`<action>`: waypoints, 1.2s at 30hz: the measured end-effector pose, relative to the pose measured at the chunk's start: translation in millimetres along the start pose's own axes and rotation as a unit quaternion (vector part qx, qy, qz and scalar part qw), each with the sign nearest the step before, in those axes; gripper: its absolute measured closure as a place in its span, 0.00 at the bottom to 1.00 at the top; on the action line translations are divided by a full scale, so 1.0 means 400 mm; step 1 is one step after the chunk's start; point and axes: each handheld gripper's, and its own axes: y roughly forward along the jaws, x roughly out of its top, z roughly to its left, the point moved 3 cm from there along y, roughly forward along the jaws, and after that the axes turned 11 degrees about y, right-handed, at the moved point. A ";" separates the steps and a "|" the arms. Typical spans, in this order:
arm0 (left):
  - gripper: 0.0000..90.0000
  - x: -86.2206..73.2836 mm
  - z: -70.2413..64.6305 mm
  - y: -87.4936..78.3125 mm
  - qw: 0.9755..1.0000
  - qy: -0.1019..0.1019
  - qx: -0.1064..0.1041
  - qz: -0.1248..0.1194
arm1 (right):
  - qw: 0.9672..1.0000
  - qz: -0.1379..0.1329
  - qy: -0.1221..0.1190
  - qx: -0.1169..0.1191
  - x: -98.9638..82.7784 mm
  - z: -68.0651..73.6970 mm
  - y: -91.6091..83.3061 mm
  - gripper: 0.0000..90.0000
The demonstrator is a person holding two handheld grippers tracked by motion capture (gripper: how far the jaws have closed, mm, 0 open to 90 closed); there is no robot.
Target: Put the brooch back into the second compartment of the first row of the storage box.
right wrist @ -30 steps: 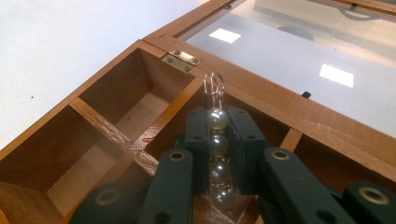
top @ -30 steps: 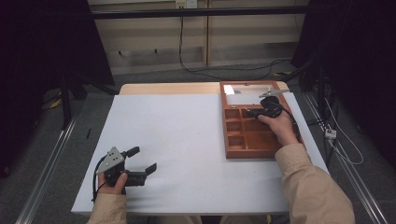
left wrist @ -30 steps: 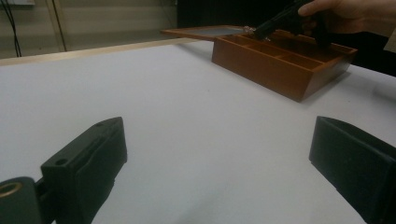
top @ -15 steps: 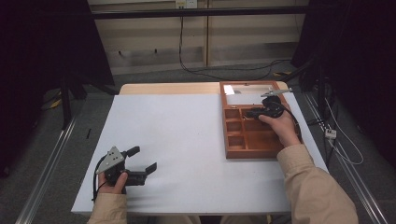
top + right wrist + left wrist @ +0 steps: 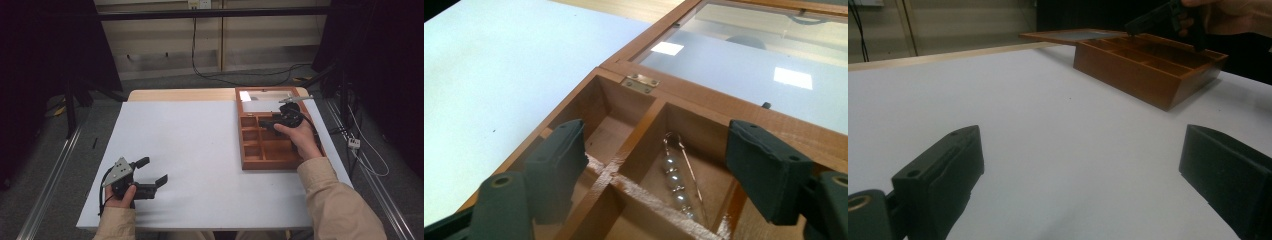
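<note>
Placement appears complete: a silver pin strung with pearl beads (image 5: 678, 180) lies flat on the floor of a far-row compartment of the brown wooden divided box (image 5: 250, 162), whose glass-paned lid (image 5: 744, 65) lies open behind the hinge. The right gripper (image 5: 274, 123) hovers above that compartment; its jaws have just been opening and stand wide, with nothing pinched between them. The left gripper (image 5: 151, 171) rests on the white tabletop (image 5: 190, 150), jaws apart and empty. Judged remaining: withdrawing the right gripper, possibly closing the lid.
</note>
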 end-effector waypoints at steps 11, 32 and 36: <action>0.04 0.001 0.000 -0.001 1.000 0.000 0.002 -0.002 | 1.000 0.000 -0.026 0.017 0.004 0.053 -0.036 0.22; 0.04 0.001 -0.002 -0.001 1.000 0.000 0.002 -0.001 | 0.996 -0.001 -0.065 0.058 -0.075 0.123 -0.108 0.22; 0.04 0.001 -0.003 -0.001 1.000 0.000 0.002 -0.002 | 0.996 0.001 -0.072 0.061 -0.092 0.128 -0.119 0.22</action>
